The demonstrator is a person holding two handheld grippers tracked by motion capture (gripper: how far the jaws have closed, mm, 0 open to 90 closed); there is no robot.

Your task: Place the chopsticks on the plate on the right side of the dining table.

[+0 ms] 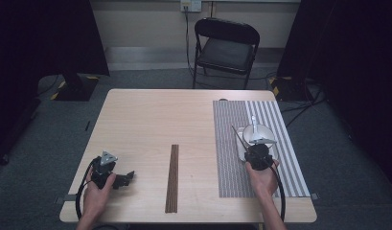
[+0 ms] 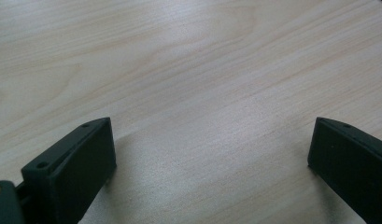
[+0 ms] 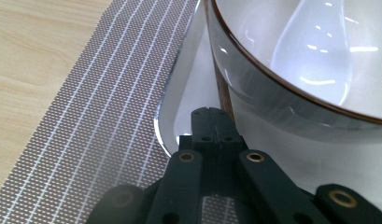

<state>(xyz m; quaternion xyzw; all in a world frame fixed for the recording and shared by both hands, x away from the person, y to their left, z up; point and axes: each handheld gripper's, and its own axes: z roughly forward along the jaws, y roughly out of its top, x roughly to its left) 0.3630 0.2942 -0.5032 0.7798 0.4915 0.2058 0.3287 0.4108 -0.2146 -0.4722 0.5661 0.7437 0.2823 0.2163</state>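
- Fingers of the right gripper (image 3: 212, 122) are clenched tight together on a thin brown chopstick (image 3: 222, 91), which rises from their tips along the outside of a bowl.
- Most of that chopstick is hidden behind the bowl's wall in the right gripper view; from above, a dark stick (image 1: 240, 138) slants up and left out of the gripper.
- Whether one stick or two is pinched is hard to make out.
- A white bowl (image 3: 254, 79) with a brown rim stands on a white plate (image 3: 181, 100), just beyond the fingers; its far side is cut off, and a white spoon (image 3: 314, 51) lies inside.
- The plate sits on a striped grey placemat (image 3: 86, 140) at the counter's right side.
- Left gripper (image 2: 212, 154) fingers are released, spread wide over bare wood with nothing between them.
- The pale wooden counter (image 1: 145, 124) carries a dark brown slatted strip (image 1: 172, 178) at its middle front, well apart from both grippers.
- A black folding chair (image 1: 225, 48) stands beyond the counter.
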